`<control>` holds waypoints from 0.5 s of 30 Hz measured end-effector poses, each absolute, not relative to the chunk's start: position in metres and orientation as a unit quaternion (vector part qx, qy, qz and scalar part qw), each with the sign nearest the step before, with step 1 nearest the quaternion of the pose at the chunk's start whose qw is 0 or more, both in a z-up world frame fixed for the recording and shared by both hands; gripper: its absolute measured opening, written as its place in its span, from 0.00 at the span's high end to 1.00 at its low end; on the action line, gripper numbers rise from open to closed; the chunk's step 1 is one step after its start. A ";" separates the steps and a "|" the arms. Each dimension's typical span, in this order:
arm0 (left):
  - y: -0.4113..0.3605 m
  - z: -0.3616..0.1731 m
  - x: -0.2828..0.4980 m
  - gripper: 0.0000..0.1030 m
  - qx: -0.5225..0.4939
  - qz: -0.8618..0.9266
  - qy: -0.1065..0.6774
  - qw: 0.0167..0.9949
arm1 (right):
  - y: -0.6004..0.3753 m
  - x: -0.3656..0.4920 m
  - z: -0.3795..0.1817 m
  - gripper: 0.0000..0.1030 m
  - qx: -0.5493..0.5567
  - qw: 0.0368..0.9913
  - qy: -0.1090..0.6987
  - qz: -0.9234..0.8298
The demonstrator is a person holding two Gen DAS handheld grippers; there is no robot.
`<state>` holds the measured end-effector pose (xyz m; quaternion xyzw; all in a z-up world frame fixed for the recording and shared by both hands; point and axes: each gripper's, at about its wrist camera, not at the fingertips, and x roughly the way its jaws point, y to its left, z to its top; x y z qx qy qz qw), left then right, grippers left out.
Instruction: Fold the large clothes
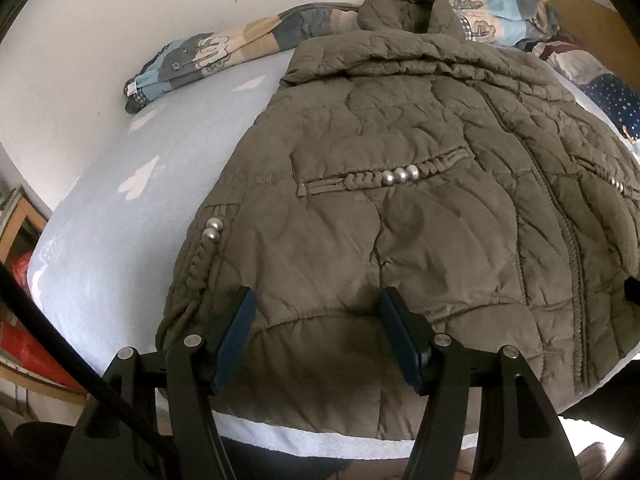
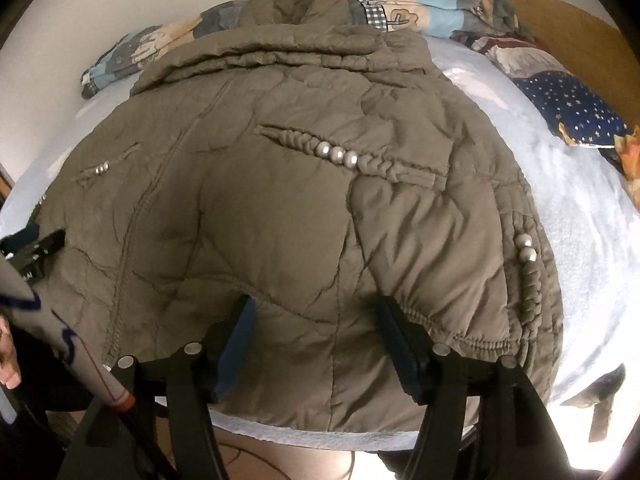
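Observation:
An olive-brown quilted jacket [image 1: 400,220] lies flat and face up on the bed, collar at the far end, with braided trims and silver beads on its pockets. My left gripper [image 1: 316,308] stands open over the left part of the near hem, its blue pads resting on the flat fabric. In the right wrist view the same jacket [image 2: 280,220] fills the frame. My right gripper [image 2: 316,312] is open over the right part of the hem, with puffy fabric bulging between its fingers. A black piece of the left gripper [image 2: 36,248] shows at the jacket's left edge.
The pale blue bed sheet [image 1: 120,220] runs to a white wall. A patchwork quilt [image 1: 208,52] is bundled behind the collar. A navy star-print pillow [image 2: 572,112] lies at the far right by a wooden headboard [image 2: 560,16]. Red items [image 1: 20,340] sit left of the bed.

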<state>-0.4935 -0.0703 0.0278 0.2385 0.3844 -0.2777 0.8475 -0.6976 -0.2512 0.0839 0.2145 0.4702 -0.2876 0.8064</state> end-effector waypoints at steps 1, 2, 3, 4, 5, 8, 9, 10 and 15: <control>-0.070 0.029 -0.495 0.38 0.237 -0.278 0.385 0.848 | -0.251 -0.697 0.084 0.32 0.214 0.806 0.471 -0.288; -0.070 0.030 -0.496 0.38 0.235 -0.279 0.385 0.848 | -0.251 -0.697 0.084 0.31 0.214 0.805 0.472 -0.288; -0.069 0.032 -0.498 0.38 0.233 -0.282 0.383 0.848 | -0.251 -0.698 0.083 0.30 0.216 0.805 0.472 -0.287; -0.070 0.036 -0.501 0.38 0.231 -0.285 0.379 0.849 | -0.250 -0.698 0.083 0.30 0.217 0.804 0.473 -0.287; -0.070 0.039 -0.504 0.38 0.229 -0.288 0.376 0.851 | -0.250 -0.698 0.084 0.30 0.217 0.804 0.473 -0.288; -0.070 0.053 -0.513 0.38 0.216 -0.303 0.366 0.853 | -0.248 -0.698 0.088 0.29 0.220 0.803 0.471 -0.290; -0.071 0.059 -0.519 0.38 0.212 -0.309 0.362 0.854 | -0.247 -0.699 0.092 0.29 0.223 0.804 0.468 -0.291; -0.071 0.064 -0.521 0.38 0.207 -0.314 0.359 0.854 | -0.245 -0.699 0.097 0.29 0.227 0.806 0.463 -0.289; -0.075 0.096 -0.542 0.38 0.187 -0.345 0.343 0.853 | -0.233 -0.703 0.135 0.29 0.239 0.829 0.417 -0.285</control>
